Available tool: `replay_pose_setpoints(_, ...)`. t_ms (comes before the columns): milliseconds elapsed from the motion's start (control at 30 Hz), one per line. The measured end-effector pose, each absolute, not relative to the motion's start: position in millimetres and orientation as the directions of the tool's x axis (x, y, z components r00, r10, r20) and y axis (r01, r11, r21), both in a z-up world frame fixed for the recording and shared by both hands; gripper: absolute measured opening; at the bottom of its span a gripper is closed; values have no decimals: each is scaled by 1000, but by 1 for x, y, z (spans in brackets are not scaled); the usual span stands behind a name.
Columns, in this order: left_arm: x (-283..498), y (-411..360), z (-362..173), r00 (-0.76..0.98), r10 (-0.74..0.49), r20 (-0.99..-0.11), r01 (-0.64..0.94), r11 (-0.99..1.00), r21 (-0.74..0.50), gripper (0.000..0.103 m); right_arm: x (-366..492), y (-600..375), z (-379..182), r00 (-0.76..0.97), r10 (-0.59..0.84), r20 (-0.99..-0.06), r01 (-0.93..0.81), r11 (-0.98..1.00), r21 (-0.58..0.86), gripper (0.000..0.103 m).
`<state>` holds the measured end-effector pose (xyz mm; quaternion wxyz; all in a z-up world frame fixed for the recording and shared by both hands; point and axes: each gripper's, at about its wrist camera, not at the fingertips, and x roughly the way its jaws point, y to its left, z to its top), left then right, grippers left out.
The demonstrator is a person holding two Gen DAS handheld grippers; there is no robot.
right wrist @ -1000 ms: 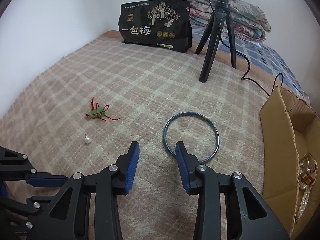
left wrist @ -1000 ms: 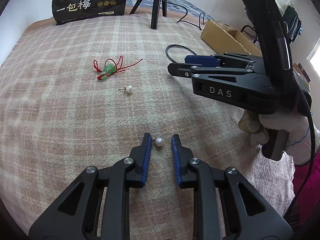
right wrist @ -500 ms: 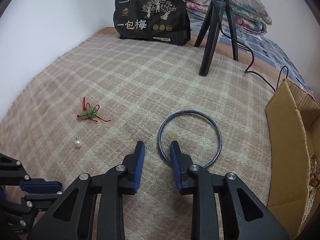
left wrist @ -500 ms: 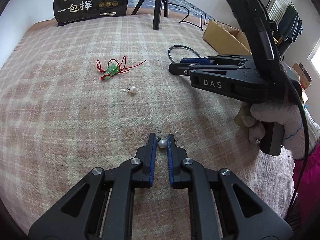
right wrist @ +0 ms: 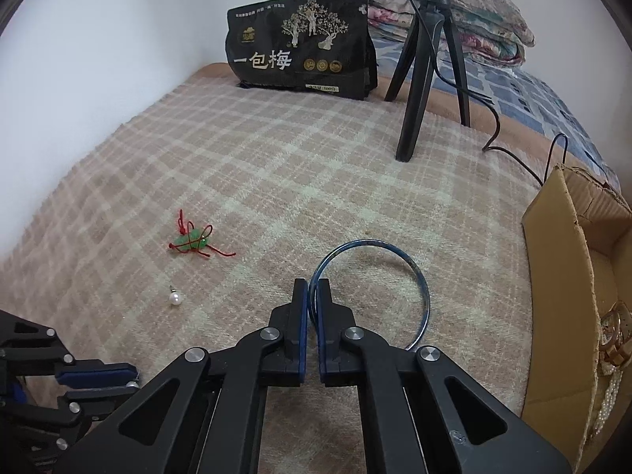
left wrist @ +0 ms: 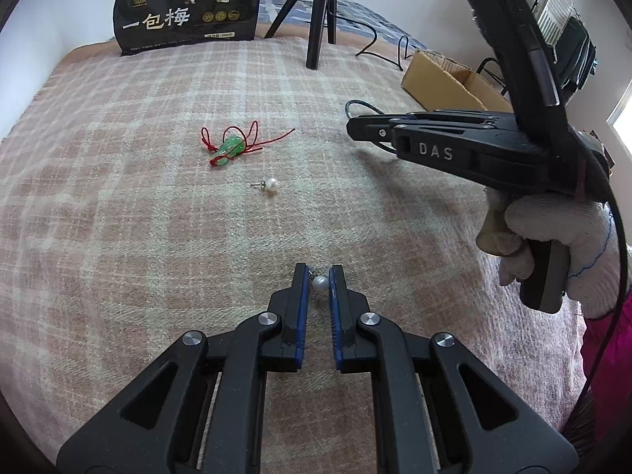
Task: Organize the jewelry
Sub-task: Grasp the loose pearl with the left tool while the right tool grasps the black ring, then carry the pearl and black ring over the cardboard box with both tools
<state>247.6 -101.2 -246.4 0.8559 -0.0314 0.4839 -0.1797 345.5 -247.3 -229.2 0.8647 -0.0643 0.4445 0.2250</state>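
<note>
My left gripper [left wrist: 318, 276] is shut on a pearl earring [left wrist: 319, 284] resting on the plaid blanket [left wrist: 118, 217]. A second pearl earring [left wrist: 271, 184] lies farther ahead, and a green jade pendant on red cord [left wrist: 231, 146] beyond it. My right gripper [right wrist: 313, 296] is shut on the near left rim of a blue bangle [right wrist: 418, 280] that lies on the blanket. The second earring [right wrist: 175, 298] and the pendant [right wrist: 191, 239] are to its left. The right gripper [left wrist: 375, 128] also shows in the left wrist view.
An open cardboard box [right wrist: 561, 276] on the right holds a watch [right wrist: 614, 335] and pearl strings. A black tripod [right wrist: 422, 79] with a cable and a black printed bag [right wrist: 300, 47] stand at the back. A wall runs along the left.
Both grippers have closed: the left on the near pearl earring, the right on the bangle's rim. The right gripper moved forward and left to the bangle.
</note>
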Motion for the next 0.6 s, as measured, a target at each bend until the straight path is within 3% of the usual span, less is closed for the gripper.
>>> replay_pose_setpoints(400,239,-94,-229,513,-349,-784,273,932,-237,6,323,-256,-184,571,348,-743,-434,897,86,2)
replay_pose_setpoints(600,242,-75,-222,528,-376,-761,232,926,-297,6,307,-262,-164,603,356,-714,-436,897,80,2)
